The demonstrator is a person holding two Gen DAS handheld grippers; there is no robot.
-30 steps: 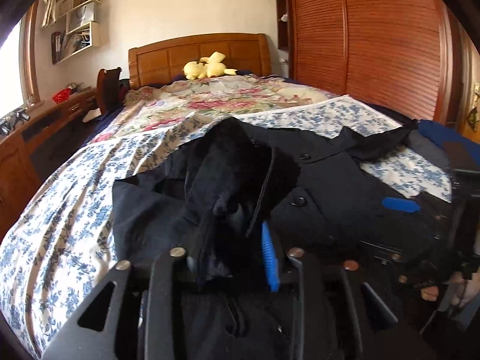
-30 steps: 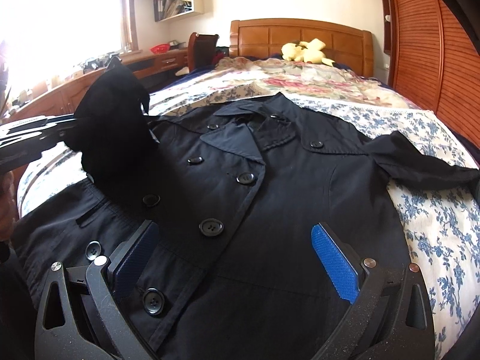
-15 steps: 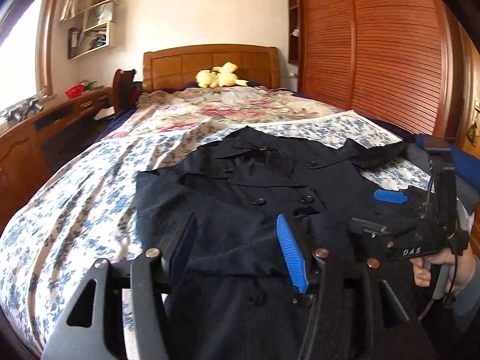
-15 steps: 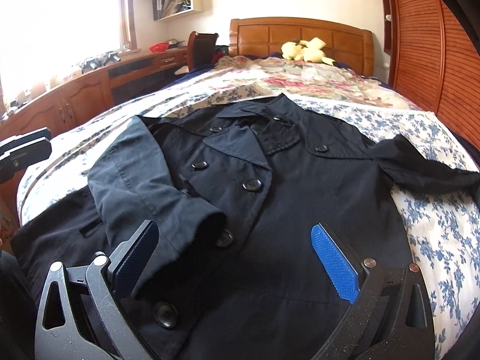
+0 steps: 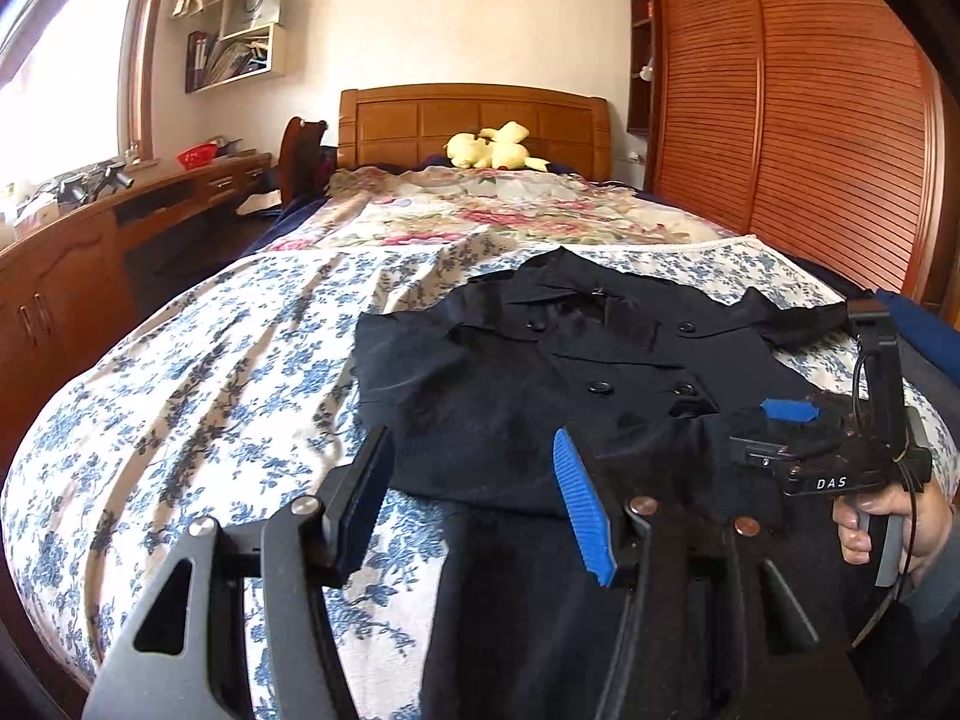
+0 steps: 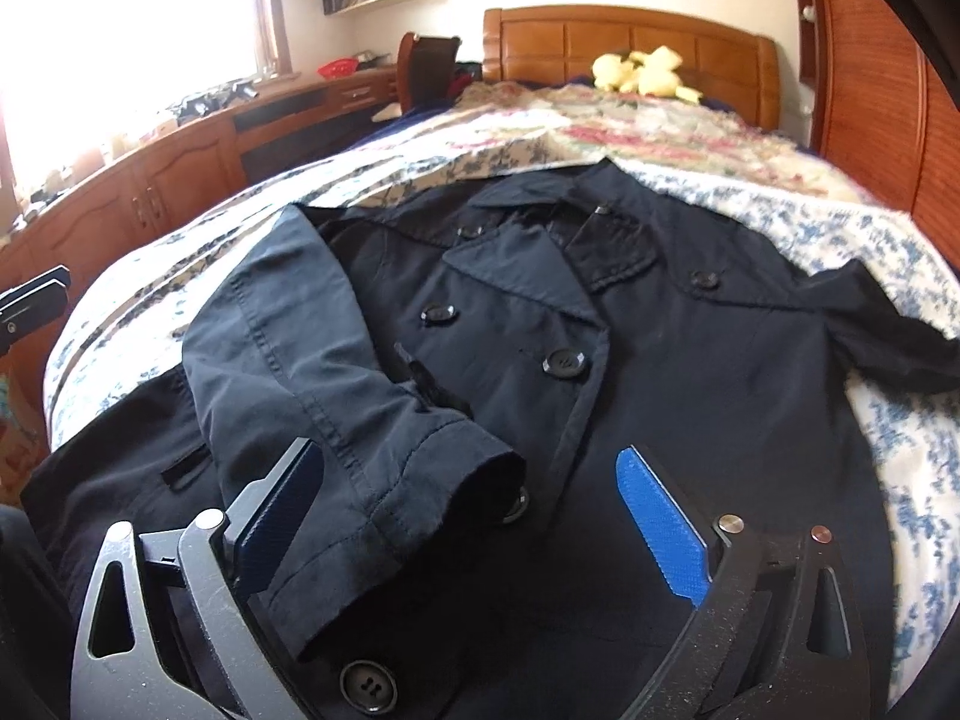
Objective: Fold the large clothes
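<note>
A dark navy double-breasted coat (image 6: 690, 372) lies front up on the flowered bedsheet (image 5: 210, 372). One sleeve (image 6: 312, 360) is folded across its front, with the cuff (image 6: 432, 480) near the buttons. The other sleeve (image 6: 888, 336) sticks out sideways over the sheet. My left gripper (image 5: 474, 480) stands open over the coat's (image 5: 540, 372) side edge and holds nothing. My right gripper (image 6: 468, 498) hovers wide over the cuff; its jaws are closing, and the pads (image 6: 660, 528) are clear of the cloth. A hand (image 5: 888, 522) holds the right gripper (image 5: 780, 414) low over the coat.
A wooden headboard (image 5: 474, 120) with a yellow plush toy (image 5: 492, 147) ends the bed. A long wooden desk (image 5: 90, 252) and a chair (image 5: 303, 150) run along the left side. Slatted wardrobe doors (image 5: 810, 120) stand on the right. Something blue (image 5: 918, 324) lies at the bed's right edge.
My left gripper let go of the sleeve, which dropped folded across the coat's front, and then drew away to the coat's side. My right gripper edged closer to the cuff.
</note>
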